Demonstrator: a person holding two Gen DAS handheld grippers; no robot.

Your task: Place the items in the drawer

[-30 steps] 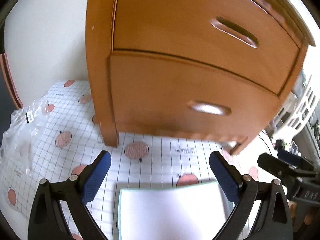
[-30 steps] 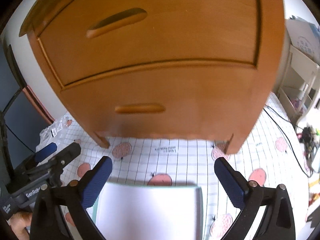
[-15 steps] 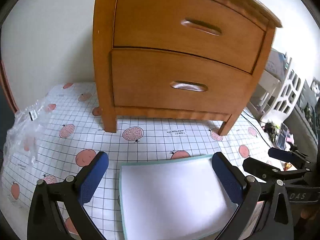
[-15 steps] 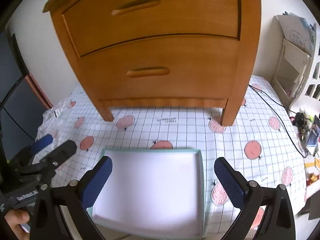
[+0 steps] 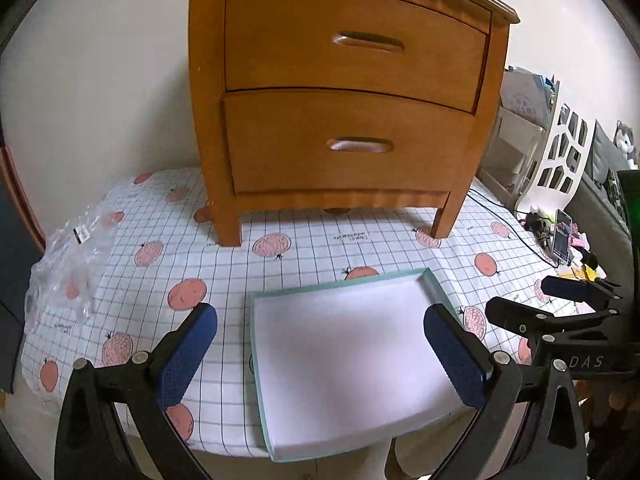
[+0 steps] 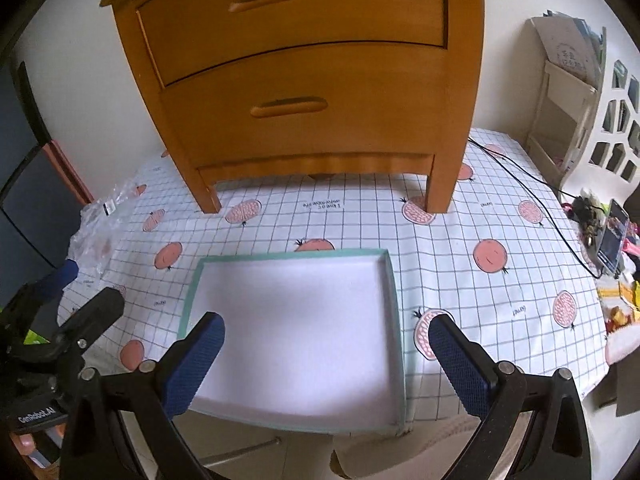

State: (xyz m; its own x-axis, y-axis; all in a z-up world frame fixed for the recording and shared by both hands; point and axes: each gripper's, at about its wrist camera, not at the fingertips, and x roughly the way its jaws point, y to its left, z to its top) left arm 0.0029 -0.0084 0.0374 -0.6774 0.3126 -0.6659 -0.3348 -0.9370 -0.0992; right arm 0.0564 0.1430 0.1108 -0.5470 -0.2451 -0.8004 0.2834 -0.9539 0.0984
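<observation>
While both of my grippers hang spread wide and hold nothing, the shallow tray [image 5: 340,356] with its pale green rim lies flat just ahead of them on the checked cloth [image 5: 308,248]. My left gripper [image 5: 320,352] has its blue pads on either side of the tray's near half, apart from it as far as I can tell. My right gripper [image 6: 326,364] frames the same tray [image 6: 296,328] from its side; the left pad overlaps the tray's near left corner in my view, though I cannot tell whether it touches. Well beyond the tray stands the wooden nightstand [image 5: 344,92], its upper drawer [image 5: 352,44] and lower drawer [image 5: 348,144] both shut. Off to the left of my left gripper sits a crumpled clear plastic bag [image 5: 72,264]. My right gripper shows at the right edge of the left view.
</observation>
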